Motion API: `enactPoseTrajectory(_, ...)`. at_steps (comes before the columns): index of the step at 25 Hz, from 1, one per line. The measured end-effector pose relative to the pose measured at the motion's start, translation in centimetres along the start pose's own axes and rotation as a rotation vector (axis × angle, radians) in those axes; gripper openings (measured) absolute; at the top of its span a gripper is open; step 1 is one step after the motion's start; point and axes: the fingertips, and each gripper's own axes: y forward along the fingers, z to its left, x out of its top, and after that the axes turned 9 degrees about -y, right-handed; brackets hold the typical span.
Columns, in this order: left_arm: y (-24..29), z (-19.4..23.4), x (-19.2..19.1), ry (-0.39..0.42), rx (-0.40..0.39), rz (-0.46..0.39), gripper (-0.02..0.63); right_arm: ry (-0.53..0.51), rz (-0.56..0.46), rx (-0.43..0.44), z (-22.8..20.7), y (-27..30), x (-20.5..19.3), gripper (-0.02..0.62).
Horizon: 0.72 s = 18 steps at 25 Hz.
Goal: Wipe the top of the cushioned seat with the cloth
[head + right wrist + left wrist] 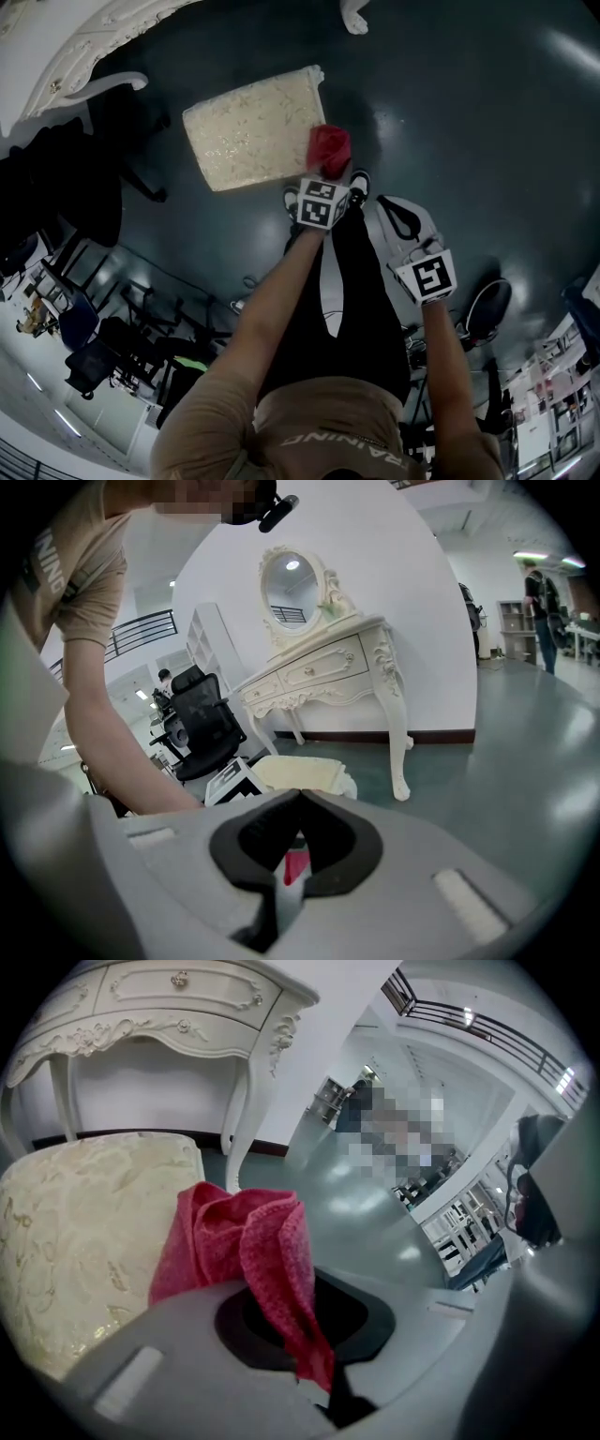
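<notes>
Overhead, the left hand-held gripper (327,180) holds the red cloth (329,148) at the right edge of the cushioned seat (248,131); the right hand-held gripper (412,234) hangs farther off. The left gripper view shows jaws pinching the cloth, with the seat lying to their left. In the right gripper view, the jaws are closed on nothing.

It looked like a large open office or studio hall rather than a home. An ornate white dressing table (319,682) with an oval mirror (292,588) stood against a bare white wall. A cream seat (84,1232) sat just in front of it, like a staged set on a glossy dark floor (469,112). Beside the table stood a black office chair (202,724), and beyond it a railing (469,1026) ran high up along an upper level. Well away on the table's other side were shelves (511,621) and a standing person (539,592) under strip lights.
</notes>
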Motion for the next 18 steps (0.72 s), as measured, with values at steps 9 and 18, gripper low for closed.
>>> enactPoseTrajectory(9,-2.5,-5.9,1.9,-0.023,-0.265,-0.053,0.037,0.002,-0.009,-0.053,0.2,-1.8,1.0,0.002)
enactPoseTrajectory(18,-15.7,-6.9,5.3,0.092,-0.308,-0.116,0.037,-0.08,-0.055,-0.019,6.2,-3.2,9.0,0.002)
